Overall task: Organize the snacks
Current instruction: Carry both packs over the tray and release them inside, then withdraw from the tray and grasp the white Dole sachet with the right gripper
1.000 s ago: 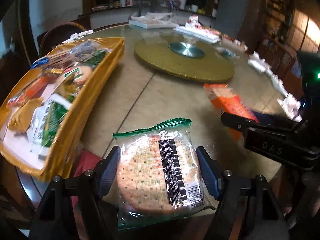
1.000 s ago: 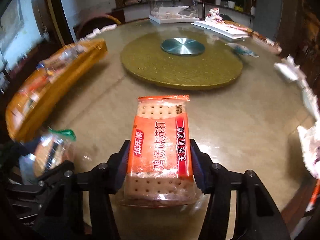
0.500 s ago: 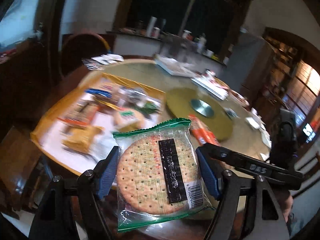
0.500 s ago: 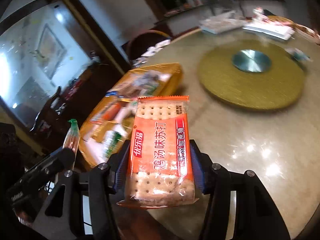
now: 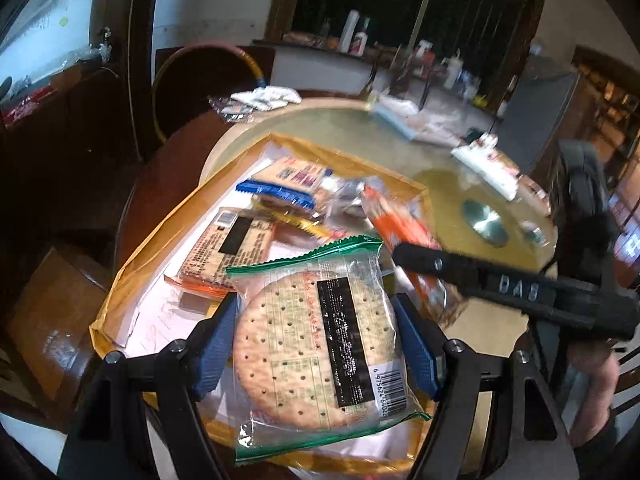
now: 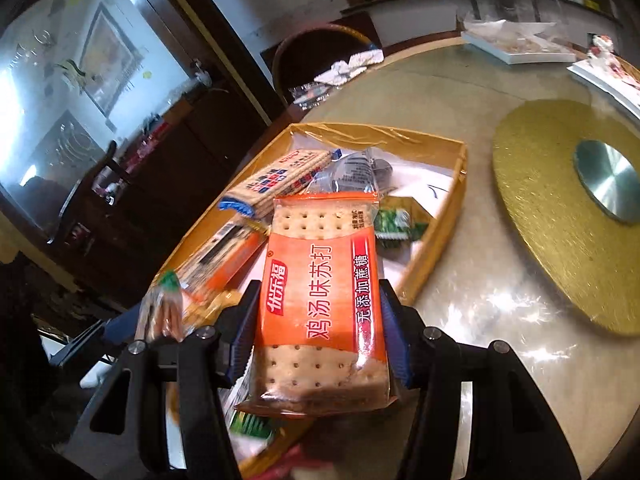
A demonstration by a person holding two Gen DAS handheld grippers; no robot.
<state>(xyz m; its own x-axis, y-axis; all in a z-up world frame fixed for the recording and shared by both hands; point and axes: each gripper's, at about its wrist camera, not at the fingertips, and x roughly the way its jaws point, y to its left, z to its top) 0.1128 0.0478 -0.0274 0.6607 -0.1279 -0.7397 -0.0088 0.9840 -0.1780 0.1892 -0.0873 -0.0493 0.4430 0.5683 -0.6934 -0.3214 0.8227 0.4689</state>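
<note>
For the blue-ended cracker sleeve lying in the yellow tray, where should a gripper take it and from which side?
Grip the blue-ended cracker sleeve across its narrow width near mid-length, coming down from above. It lies flat, long and slim in the yellow tray, its long sides look exposed, and its blue crimped end is too thin to hold.

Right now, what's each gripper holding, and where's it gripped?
Left gripper: round cracker pack, by its side edges. Right gripper: orange soda cracker pack, by its long sides.

A home dining room: a round bench point(image 6: 500, 280) with a gold turntable point(image 6: 560, 220), a wooden chair point(image 5: 208, 76), a glass-fronted cabinet point(image 6: 72, 92) (framed picture reflected), bottles point(image 5: 352, 32) on a sideboard.
</note>
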